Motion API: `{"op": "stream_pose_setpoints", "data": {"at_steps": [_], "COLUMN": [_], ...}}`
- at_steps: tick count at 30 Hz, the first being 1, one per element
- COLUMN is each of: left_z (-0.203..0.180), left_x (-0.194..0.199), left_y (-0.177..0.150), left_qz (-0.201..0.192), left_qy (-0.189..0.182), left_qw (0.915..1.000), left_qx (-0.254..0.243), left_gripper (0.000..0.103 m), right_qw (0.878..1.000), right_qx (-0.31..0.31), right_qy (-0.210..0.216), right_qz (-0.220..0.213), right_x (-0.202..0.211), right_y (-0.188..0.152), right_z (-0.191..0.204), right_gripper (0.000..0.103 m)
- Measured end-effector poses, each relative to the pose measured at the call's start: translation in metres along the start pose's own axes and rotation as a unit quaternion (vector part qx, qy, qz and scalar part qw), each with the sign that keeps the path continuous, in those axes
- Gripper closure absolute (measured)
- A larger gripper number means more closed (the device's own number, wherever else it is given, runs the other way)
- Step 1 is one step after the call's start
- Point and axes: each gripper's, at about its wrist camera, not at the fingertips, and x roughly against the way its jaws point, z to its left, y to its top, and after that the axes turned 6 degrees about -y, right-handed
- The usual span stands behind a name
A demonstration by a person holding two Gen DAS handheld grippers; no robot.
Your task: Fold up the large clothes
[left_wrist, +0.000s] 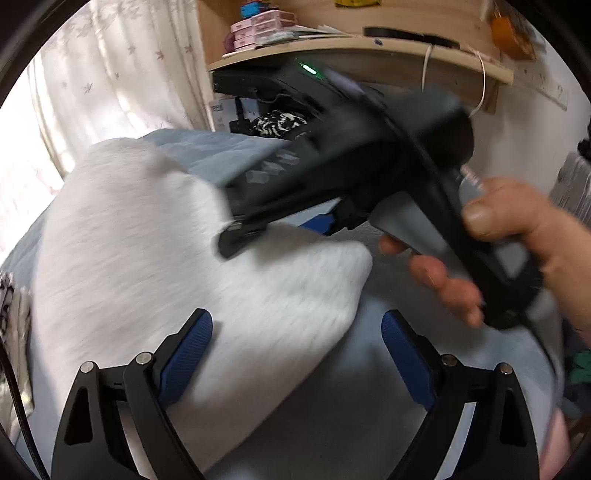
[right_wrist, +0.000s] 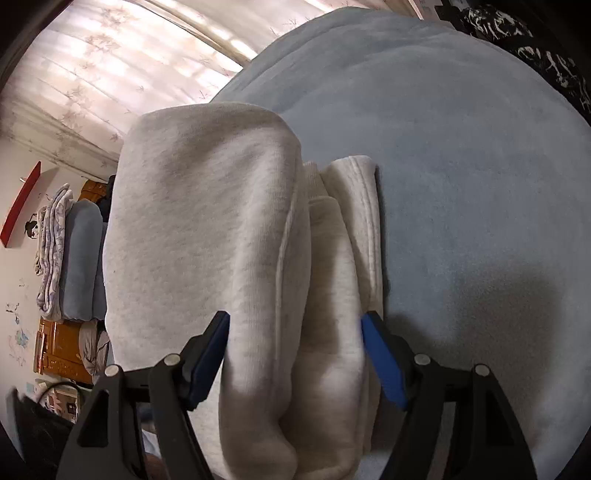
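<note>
Bedding fills most of both views: a pale blue blanket (right_wrist: 461,166) spread over a bed, with a folded cream sweatshirt (right_wrist: 221,221) lying on it. Pink-tinted curtains (right_wrist: 92,74) with a leaf pattern hang behind the bed. A wooden shelf (left_wrist: 351,51) on the wall carries pink boxes (left_wrist: 258,26). Folded blankets (right_wrist: 70,258) are stacked at the side of the room.

The left gripper (left_wrist: 297,354) stands wide open, its blue pads clear of the cloth, with a corner of the sweatshirt (left_wrist: 147,240) lying between them. The right gripper (right_wrist: 295,354) is spread around the thick folded end of the sweatshirt; its pads sit just beside the cloth without squeezing it. In the left view a hand (left_wrist: 517,236) holds the right gripper's handle (left_wrist: 351,158).
</note>
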Motion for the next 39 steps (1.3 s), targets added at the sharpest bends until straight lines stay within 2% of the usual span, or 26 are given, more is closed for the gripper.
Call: {"op": "stream_pose_setpoints", "data": {"at_steps": [4,6,7,9,11,14,18,23,25,27,29,30,33,35,39], "left_z": [0.038,0.068,0.084,0.116,0.138,0.16,0.162,0.168,0.172,0.178,0.182,0.184,0.195,0.199,0.197], "left_x": [0.055,0.076,0.08,0.085,0.079,0.069,0.054,0.028,0.019,0.009,-0.001,-0.01,-0.041,-0.055,-0.075], "left_y": [0.0,0.0,0.003,0.002,0.004,0.002,0.017,0.049,0.059,0.067,0.073,0.076,0.074,0.071,0.068], "left_qz": [-0.03,-0.042,-0.045,-0.042,-0.032,-0.032,-0.04,-0.067,-0.063,-0.059,-0.055,-0.042,0.016,0.036,0.053], "left_qy": [0.007,0.024,0.032,0.054,0.047,0.049,0.063,0.11,0.121,0.139,0.158,0.166,0.152,0.146,0.169], "left_qw": [0.9984,0.9958,0.9947,0.9897,0.9851,0.9797,0.9783,0.9799,0.9796,0.9778,0.9761,0.9762,0.9778,0.977,0.9757], "left_qx": [0.047,0.078,0.087,0.126,0.162,0.192,0.193,0.153,0.147,0.145,0.139,0.133,0.144,0.151,0.13], "left_gripper": [0.012,0.019,0.022,0.035,0.038,0.038,0.036,0.03,0.026,0.026,0.026,0.02,0.008,0.001,0.001], "right_qw": [1.0,1.0,1.0,0.999,0.998,0.997,0.996,0.997,0.999,1.0,1.0,1.0,0.998,0.995,0.992], "right_qx": [0.002,0.001,-0.003,-0.016,-0.031,-0.043,-0.041,-0.025,-0.004,0.007,0.004,0.002,-0.01,-0.015,-0.029], "right_qy": [0.006,0.016,0.023,0.036,0.05,0.063,0.074,0.078,0.047,0.018,-0.009,-0.022,-0.067,-0.093,-0.109], "right_qz": [-0.002,-0.002,-0.002,-0.001,0.003,0.004,0.005,0.004,0.0,-0.002,-0.009,-0.013,-0.019,-0.023,-0.055], "right_x": [0.006,0.009,0.01,0.012,0.011,0.009,0.005,-0.005,-0.008,-0.013,-0.016,-0.016,-0.018,-0.02,-0.016], "right_y": [-0.002,-0.004,-0.004,-0.002,0.001,0.006,0.013,0.021,0.022,0.023,0.025,0.025,0.023,0.017,0.001], "right_z": [-0.003,-0.005,-0.007,-0.01,-0.015,-0.016,-0.009,0.004,0.015,0.022,0.023,0.022,0.018,0.015,0.006], "right_gripper": [0.03,0.03,0.03,0.03,0.03,0.03,0.03,0.033,0.046,0.067,0.075,0.08,0.083,0.084,0.085]}}
